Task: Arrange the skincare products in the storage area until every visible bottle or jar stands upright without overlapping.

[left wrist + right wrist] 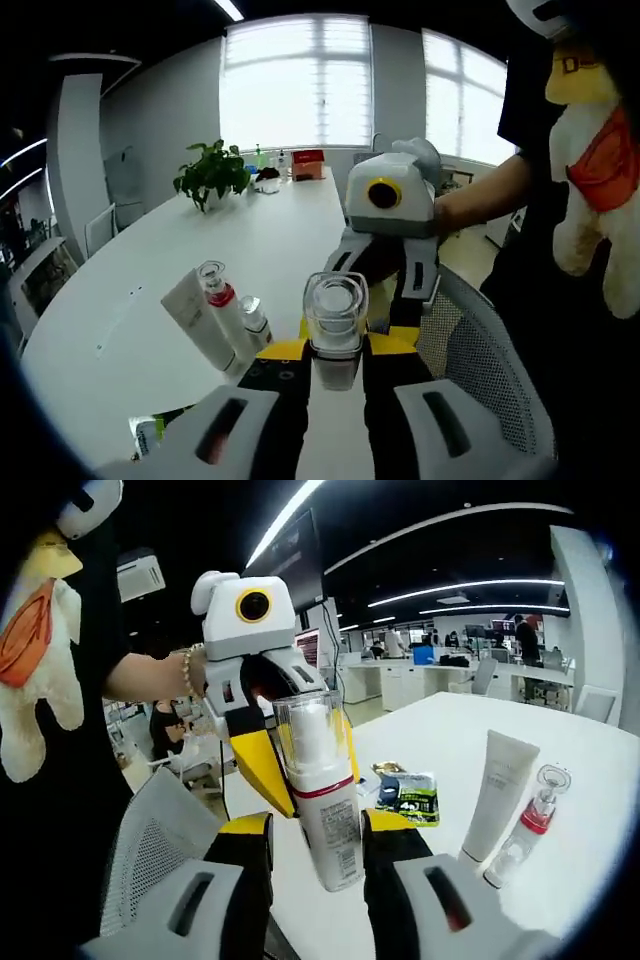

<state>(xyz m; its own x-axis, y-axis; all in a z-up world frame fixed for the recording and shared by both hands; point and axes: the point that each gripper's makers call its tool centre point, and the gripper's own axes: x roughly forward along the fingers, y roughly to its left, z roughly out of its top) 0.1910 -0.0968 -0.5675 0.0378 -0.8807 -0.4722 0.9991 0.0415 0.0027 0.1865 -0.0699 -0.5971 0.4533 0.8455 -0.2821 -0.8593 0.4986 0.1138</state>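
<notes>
Right gripper view: both grippers point(315, 825) clamp the same pump bottle point(322, 800), held up near the table point(600, 780) edge. Left gripper view: left gripper point(335, 350) shut on it, tube point(195, 315) lying left, far table wide open.

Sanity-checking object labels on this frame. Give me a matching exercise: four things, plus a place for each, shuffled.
Things:
1 pump bottle
2 white tube
3 potted plant
4 green packet

Places:
A far end of the table, near the windows
B between the right gripper jaws
C right beside the red-collared bottle
D flat on the table, between held bottle and tube

Pairs: 1-B, 2-C, 3-A, 4-D
</notes>
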